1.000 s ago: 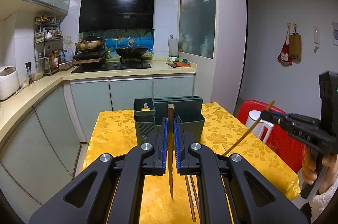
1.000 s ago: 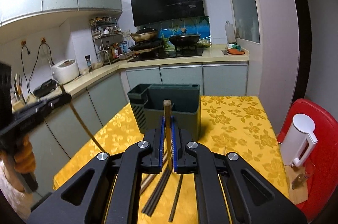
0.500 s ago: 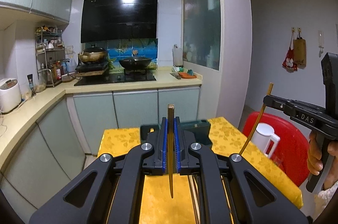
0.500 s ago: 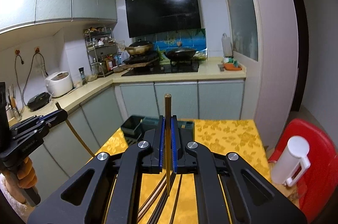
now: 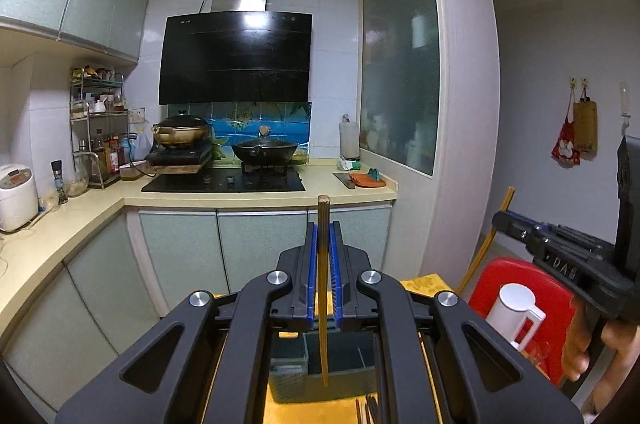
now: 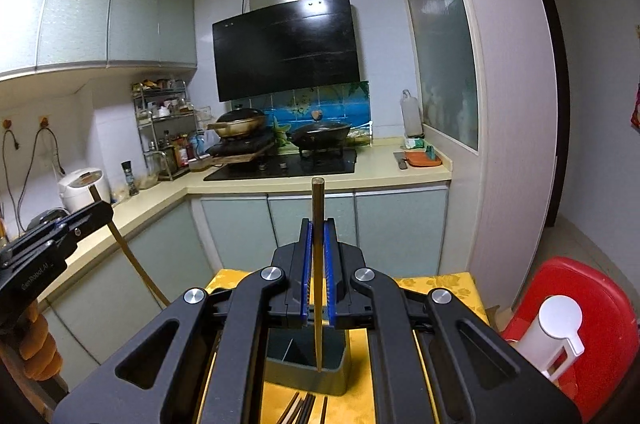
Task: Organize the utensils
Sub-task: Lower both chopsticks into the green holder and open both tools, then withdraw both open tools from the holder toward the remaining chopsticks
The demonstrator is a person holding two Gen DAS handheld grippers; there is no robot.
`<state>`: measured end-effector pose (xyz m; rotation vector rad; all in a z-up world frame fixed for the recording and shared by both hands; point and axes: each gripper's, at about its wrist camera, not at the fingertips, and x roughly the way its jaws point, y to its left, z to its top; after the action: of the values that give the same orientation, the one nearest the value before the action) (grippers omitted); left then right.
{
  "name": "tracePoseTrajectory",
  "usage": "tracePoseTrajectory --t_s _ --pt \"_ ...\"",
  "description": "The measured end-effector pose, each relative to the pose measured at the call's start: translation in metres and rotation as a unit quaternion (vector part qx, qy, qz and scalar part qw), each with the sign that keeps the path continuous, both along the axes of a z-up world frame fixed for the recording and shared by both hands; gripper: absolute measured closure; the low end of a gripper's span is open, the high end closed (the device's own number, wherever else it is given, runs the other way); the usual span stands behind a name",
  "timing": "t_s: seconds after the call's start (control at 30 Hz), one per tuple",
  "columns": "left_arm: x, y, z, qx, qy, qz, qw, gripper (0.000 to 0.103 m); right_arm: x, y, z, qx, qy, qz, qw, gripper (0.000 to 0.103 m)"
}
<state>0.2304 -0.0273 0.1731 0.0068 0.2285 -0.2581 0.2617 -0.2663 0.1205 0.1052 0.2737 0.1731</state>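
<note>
My left gripper [image 5: 323, 230] is shut on a wooden chopstick [image 5: 323, 288] held upright, its lower tip over the grey utensil holder [image 5: 340, 360]. My right gripper [image 6: 318, 226] is shut on another wooden chopstick [image 6: 317, 280], its tip over the same holder [image 6: 306, 352]. In the left wrist view the right gripper [image 5: 500, 220] shows at right with its chopstick [image 5: 482, 248]. In the right wrist view the left gripper [image 6: 100, 212] shows at left with its chopstick [image 6: 132, 260]. Several dark chopsticks [image 6: 304, 406] lie on the yellow tablecloth [image 6: 440, 284].
A red chair [image 6: 580, 304] with a white kettle [image 6: 554, 328] stands at the right. The kitchen counter [image 5: 80, 216] with a stove, woks and a rice cooker [image 5: 16, 196] runs behind and to the left. A white pillar [image 5: 460, 144] stands beyond the table.
Both grippers have risen and tilted so the chopsticks stand more upright. The utensil holder has dropped low in both views, under the chopstick tips.
</note>
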Motion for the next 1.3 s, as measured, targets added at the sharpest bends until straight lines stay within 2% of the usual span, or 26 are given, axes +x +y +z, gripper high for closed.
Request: tracePoseTrajectory --t_s 0.2,0.53,0.73,0.8,0.87,0.9,0.93,0.97,1.0,1.13,1.3 --pt "0.029 -0.015 -0.014 0.017 0.001 0.011 0.9998 0.097 0.018 0.002 -0.004 0.0 0.002 0.0 1.0 0.096" --pt "0.061 -0.018 -0.06 0.023 0.056 0.013 0.9981 0.097 0.039 0.016 -0.037 -0.026 0.049 0.012 0.998 0.096" --pt "0.065 -0.013 -0.072 0.018 0.076 0.013 0.9969 0.096 0.045 0.025 -0.051 -0.032 0.068 0.017 0.997 0.096" --pt "0.064 -0.012 -0.072 0.017 0.077 0.012 0.9968 0.088 0.045 0.028 -0.052 -0.035 0.073 0.02 0.996 0.096" --pt "0.062 -0.01 -0.071 0.016 0.075 0.013 0.9969 0.064 0.047 0.031 -0.053 -0.037 0.078 0.024 0.996 0.094" --pt "0.061 -0.009 -0.07 0.014 0.075 0.014 0.997 0.059 0.046 0.031 -0.053 -0.036 0.079 0.024 0.996 0.09" --pt "0.059 -0.008 -0.07 0.012 0.074 0.014 0.9971 0.053 0.045 0.031 -0.052 -0.035 0.079 0.021 0.996 0.08" --pt "0.058 -0.008 -0.069 0.011 0.073 0.015 0.9972 0.048 0.043 0.031 -0.051 -0.035 0.077 0.017 0.996 0.073" --pt "0.056 -0.006 -0.068 0.01 0.072 0.016 0.9972 0.046 0.043 0.029 -0.05 -0.034 0.073 0.013 0.997 0.064" --pt "0.049 0.004 -0.064 0.003 0.067 0.019 0.9976 0.035 0.036 0.022 -0.044 -0.033 0.062 0.001 0.998 0.053" --pt "0.036 0.015 -0.06 -0.005 0.06 0.02 0.998 0.028 0.023 0.01 -0.036 -0.028 0.05 -0.012 0.998 0.049"
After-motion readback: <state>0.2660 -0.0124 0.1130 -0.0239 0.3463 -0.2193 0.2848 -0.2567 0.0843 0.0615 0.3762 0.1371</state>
